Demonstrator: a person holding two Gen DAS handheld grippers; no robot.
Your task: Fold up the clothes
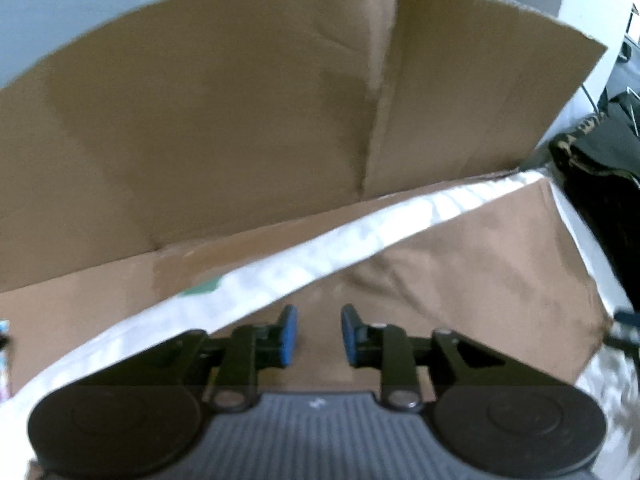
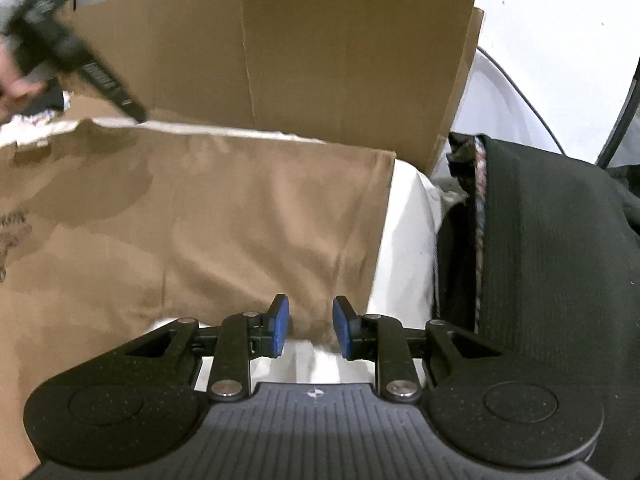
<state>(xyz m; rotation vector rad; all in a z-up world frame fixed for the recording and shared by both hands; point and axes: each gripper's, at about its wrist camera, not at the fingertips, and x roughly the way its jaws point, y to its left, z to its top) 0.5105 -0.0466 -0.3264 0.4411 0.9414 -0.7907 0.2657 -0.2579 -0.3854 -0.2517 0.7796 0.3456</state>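
The biggest thing I see is the cardboard wall (image 1: pixel 224 120) standing upright behind the work surface, plain brown with a vertical crease; in the right wrist view it (image 2: pixel 340 60) fills the back and ends in a corner at the right. Under everything lies a white sheet (image 2: pixel 404 240), bare in a strip between the garment and the dark pile at the right.

The tan garment (image 2: pixel 220 220) is spread flat on that sheet, its long axis running left to right across my right wrist view. Its right edge is straight and runs from near the wall down toward my right gripper; its far edge lies just in front of the wall, ragged toward the left. Dark printed lettering sits at its left edge, too cut off and blurred to read. In the left wrist view the same garment (image 1: pixel 460 280) shows a corner at the right, with a white band crossing diagonally along its far side.

A pile of dark clothes (image 2: pixel 552 260) sits to the right, apart from the tan garment, with a patterned edge showing.

My left gripper (image 1: pixel 319 336) hovers low over the tan cloth, blue pads apart with nothing between them. My right gripper (image 2: pixel 311 328) sits at the garment's near edge, pads likewise apart and empty. A hand (image 2: pixel 16 84) holds the other gripper at upper left, blurred.
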